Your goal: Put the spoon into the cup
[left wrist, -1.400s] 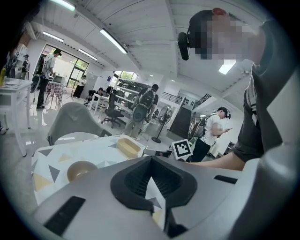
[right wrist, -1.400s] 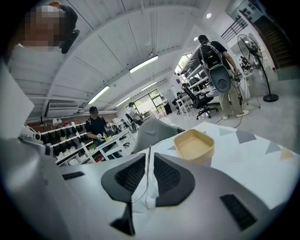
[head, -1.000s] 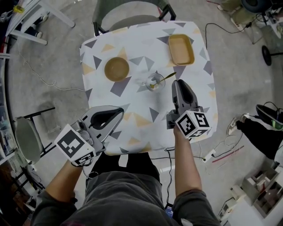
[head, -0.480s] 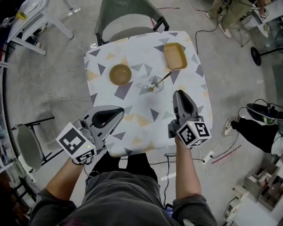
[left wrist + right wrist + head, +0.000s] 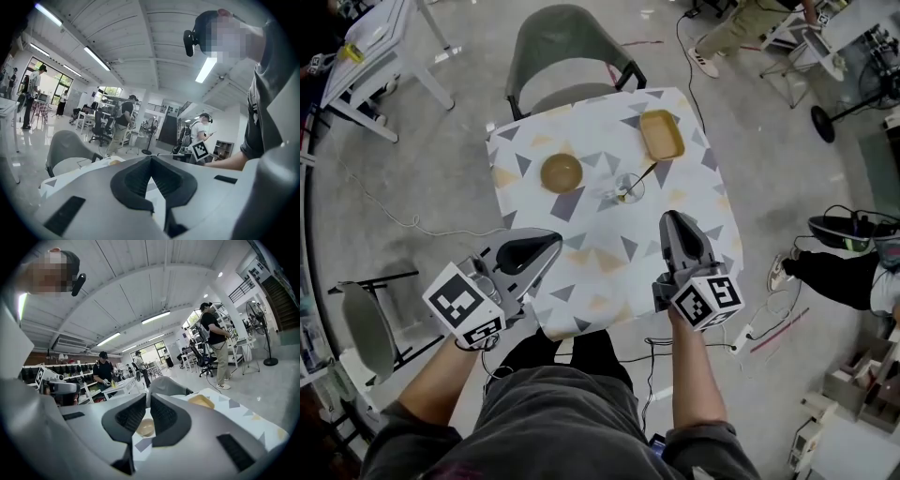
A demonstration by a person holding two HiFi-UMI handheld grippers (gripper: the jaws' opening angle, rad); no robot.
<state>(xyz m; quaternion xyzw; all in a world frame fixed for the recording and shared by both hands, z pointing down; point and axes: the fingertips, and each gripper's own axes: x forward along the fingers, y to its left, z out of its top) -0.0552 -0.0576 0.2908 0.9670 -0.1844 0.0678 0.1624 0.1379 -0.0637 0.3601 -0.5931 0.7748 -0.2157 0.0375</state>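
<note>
- Glass first: the clear glass cup [image 5: 625,188] stands mid-surface with the slim brassy metal spoon [image 5: 646,173] already in it. The handle leans out toward the tan rectangular tray [image 5: 661,134].
- In the last second the surface, under a white cloth with grey and yellow triangles [image 5: 581,258], has shrunk in the head view (the person seems to be backing away).
- The left tongs [image 5: 551,242] and right tongs [image 5: 672,223] hang by its near edge, well apart from the cup, both closed on nothing.
- The task looks finished.
</note>
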